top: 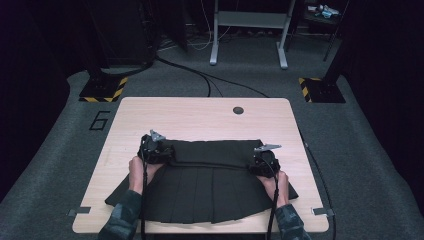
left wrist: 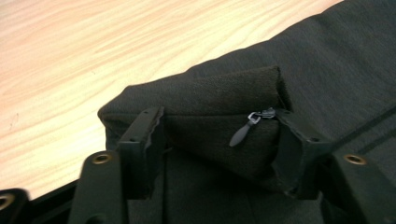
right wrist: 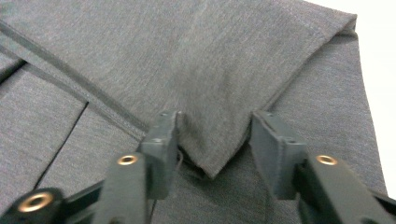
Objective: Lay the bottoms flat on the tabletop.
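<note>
Two hand-held grippers are in my hands, one at each end of a dark pleated skirt [top: 205,187] that lies flat on the tabletop [top: 200,117]; its waistband runs from about 9 o'clock to 3 o'clock across the middle of the tabletop, and the pleats fan toward me at 6 o'clock, the hem reaching close to the near edge. My left hand-held gripper [top: 159,150] sits at the waistband's 9 o'clock corner; in the left gripper view that corner is folded up into a thick wad between the two jaws, both pads touching the cloth, so I am grasping the skirt [left wrist: 219,93] there; a small zip pull [left wrist: 243,133] hangs just inside the jaw at 3 o'clock. My right hand-held gripper [top: 263,161] sits at the 3 o'clock corner; in the right gripper view a pointed fold of the skirt [right wrist: 210,140] hangs between the jaws; the jaw at 9 o'clock touches it, while a gap shows beside the jaw at 3 o'clock, so this one is not yet clenched on the cloth. A round dark hole [top: 238,110] marks the tabletop at 12 o'clock, well apart from the skirt.
</note>
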`<state>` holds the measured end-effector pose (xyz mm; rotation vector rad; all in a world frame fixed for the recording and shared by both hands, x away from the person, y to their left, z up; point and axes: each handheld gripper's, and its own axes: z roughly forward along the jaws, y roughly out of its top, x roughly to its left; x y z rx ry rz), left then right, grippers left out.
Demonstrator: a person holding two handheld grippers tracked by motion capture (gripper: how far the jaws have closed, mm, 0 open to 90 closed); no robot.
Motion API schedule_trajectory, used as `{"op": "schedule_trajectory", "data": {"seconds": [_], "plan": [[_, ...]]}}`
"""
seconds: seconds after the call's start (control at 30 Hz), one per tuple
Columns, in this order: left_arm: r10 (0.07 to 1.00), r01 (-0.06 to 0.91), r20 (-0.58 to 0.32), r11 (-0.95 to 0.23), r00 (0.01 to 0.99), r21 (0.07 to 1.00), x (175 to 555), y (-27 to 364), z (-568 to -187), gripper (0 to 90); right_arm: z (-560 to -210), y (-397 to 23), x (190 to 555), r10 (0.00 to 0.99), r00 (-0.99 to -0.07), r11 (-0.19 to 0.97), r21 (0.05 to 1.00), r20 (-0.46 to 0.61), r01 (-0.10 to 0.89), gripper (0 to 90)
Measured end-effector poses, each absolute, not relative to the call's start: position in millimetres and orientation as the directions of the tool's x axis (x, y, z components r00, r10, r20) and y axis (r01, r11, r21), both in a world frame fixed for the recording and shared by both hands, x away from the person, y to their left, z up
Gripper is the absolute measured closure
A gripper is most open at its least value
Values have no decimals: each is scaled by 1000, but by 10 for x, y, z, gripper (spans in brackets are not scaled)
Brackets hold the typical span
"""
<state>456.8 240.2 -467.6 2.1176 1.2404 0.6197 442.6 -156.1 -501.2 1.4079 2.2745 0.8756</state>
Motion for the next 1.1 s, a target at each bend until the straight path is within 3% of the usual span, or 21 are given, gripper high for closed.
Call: {"op": "schedule_trajectory", "data": {"seconds": [0.13,0.33,0.47,0.87,1.1], "plan": [[892,589,74,-355,446,726,4461,2458,-4681,510,-5020,-1597,4415,887,-459,320,657,45,683,654],[889,617,13,-328,458,715,4375,2536,-4820,783,-5015,-1586,4396,879,-474,326,662,50,675,782],[886,622,-13,-315,464,717,4357,2620,-4898,816,-4990,-1557,4352,875,-483,340,680,24,650,830],[884,574,-39,-269,466,774,4085,2687,-4795,824,-4760,-1577,4073,863,-504,351,742,-21,570,837],[878,585,-51,-273,476,764,3962,2719,-4931,826,-4833,-1597,3923,857,-516,353,724,6,593,838]]}}
